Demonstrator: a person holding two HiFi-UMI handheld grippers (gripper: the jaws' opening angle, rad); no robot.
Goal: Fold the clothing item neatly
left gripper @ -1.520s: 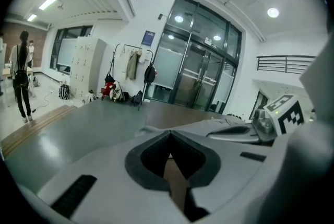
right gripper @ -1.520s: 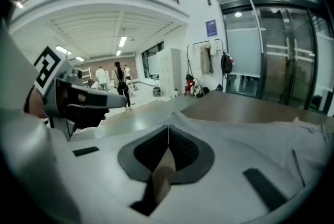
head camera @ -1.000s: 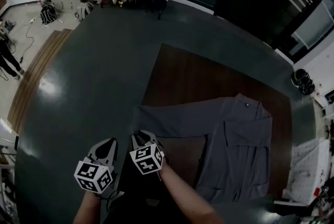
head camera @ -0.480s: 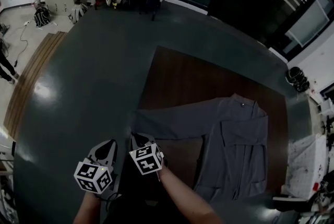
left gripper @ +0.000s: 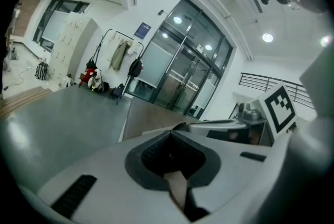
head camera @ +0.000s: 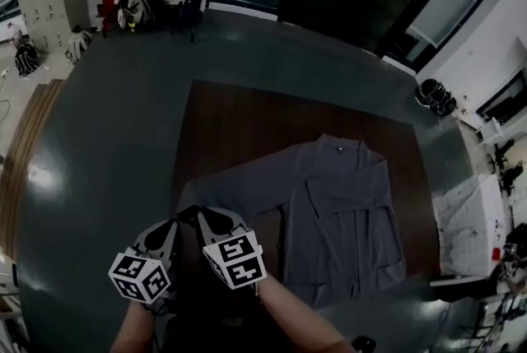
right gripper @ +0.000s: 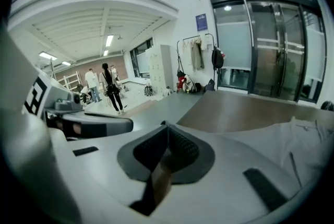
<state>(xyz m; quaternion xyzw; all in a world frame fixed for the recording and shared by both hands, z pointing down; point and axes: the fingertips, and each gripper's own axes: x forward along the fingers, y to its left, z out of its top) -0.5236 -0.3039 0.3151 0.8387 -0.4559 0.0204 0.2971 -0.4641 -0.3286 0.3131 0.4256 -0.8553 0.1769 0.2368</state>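
Brown mat | shirt lies right of grippers | sleeve end pinched by left gripper and right gripper, its jaws just closed.

Brown tabletop: grey shirt lies flat on right half, collar toward far edge, one sleeve stretched toward near left corner.

A shirt lies spread on a mat, 1 sleeve reaching the left gripper and the just-closed right gripper.
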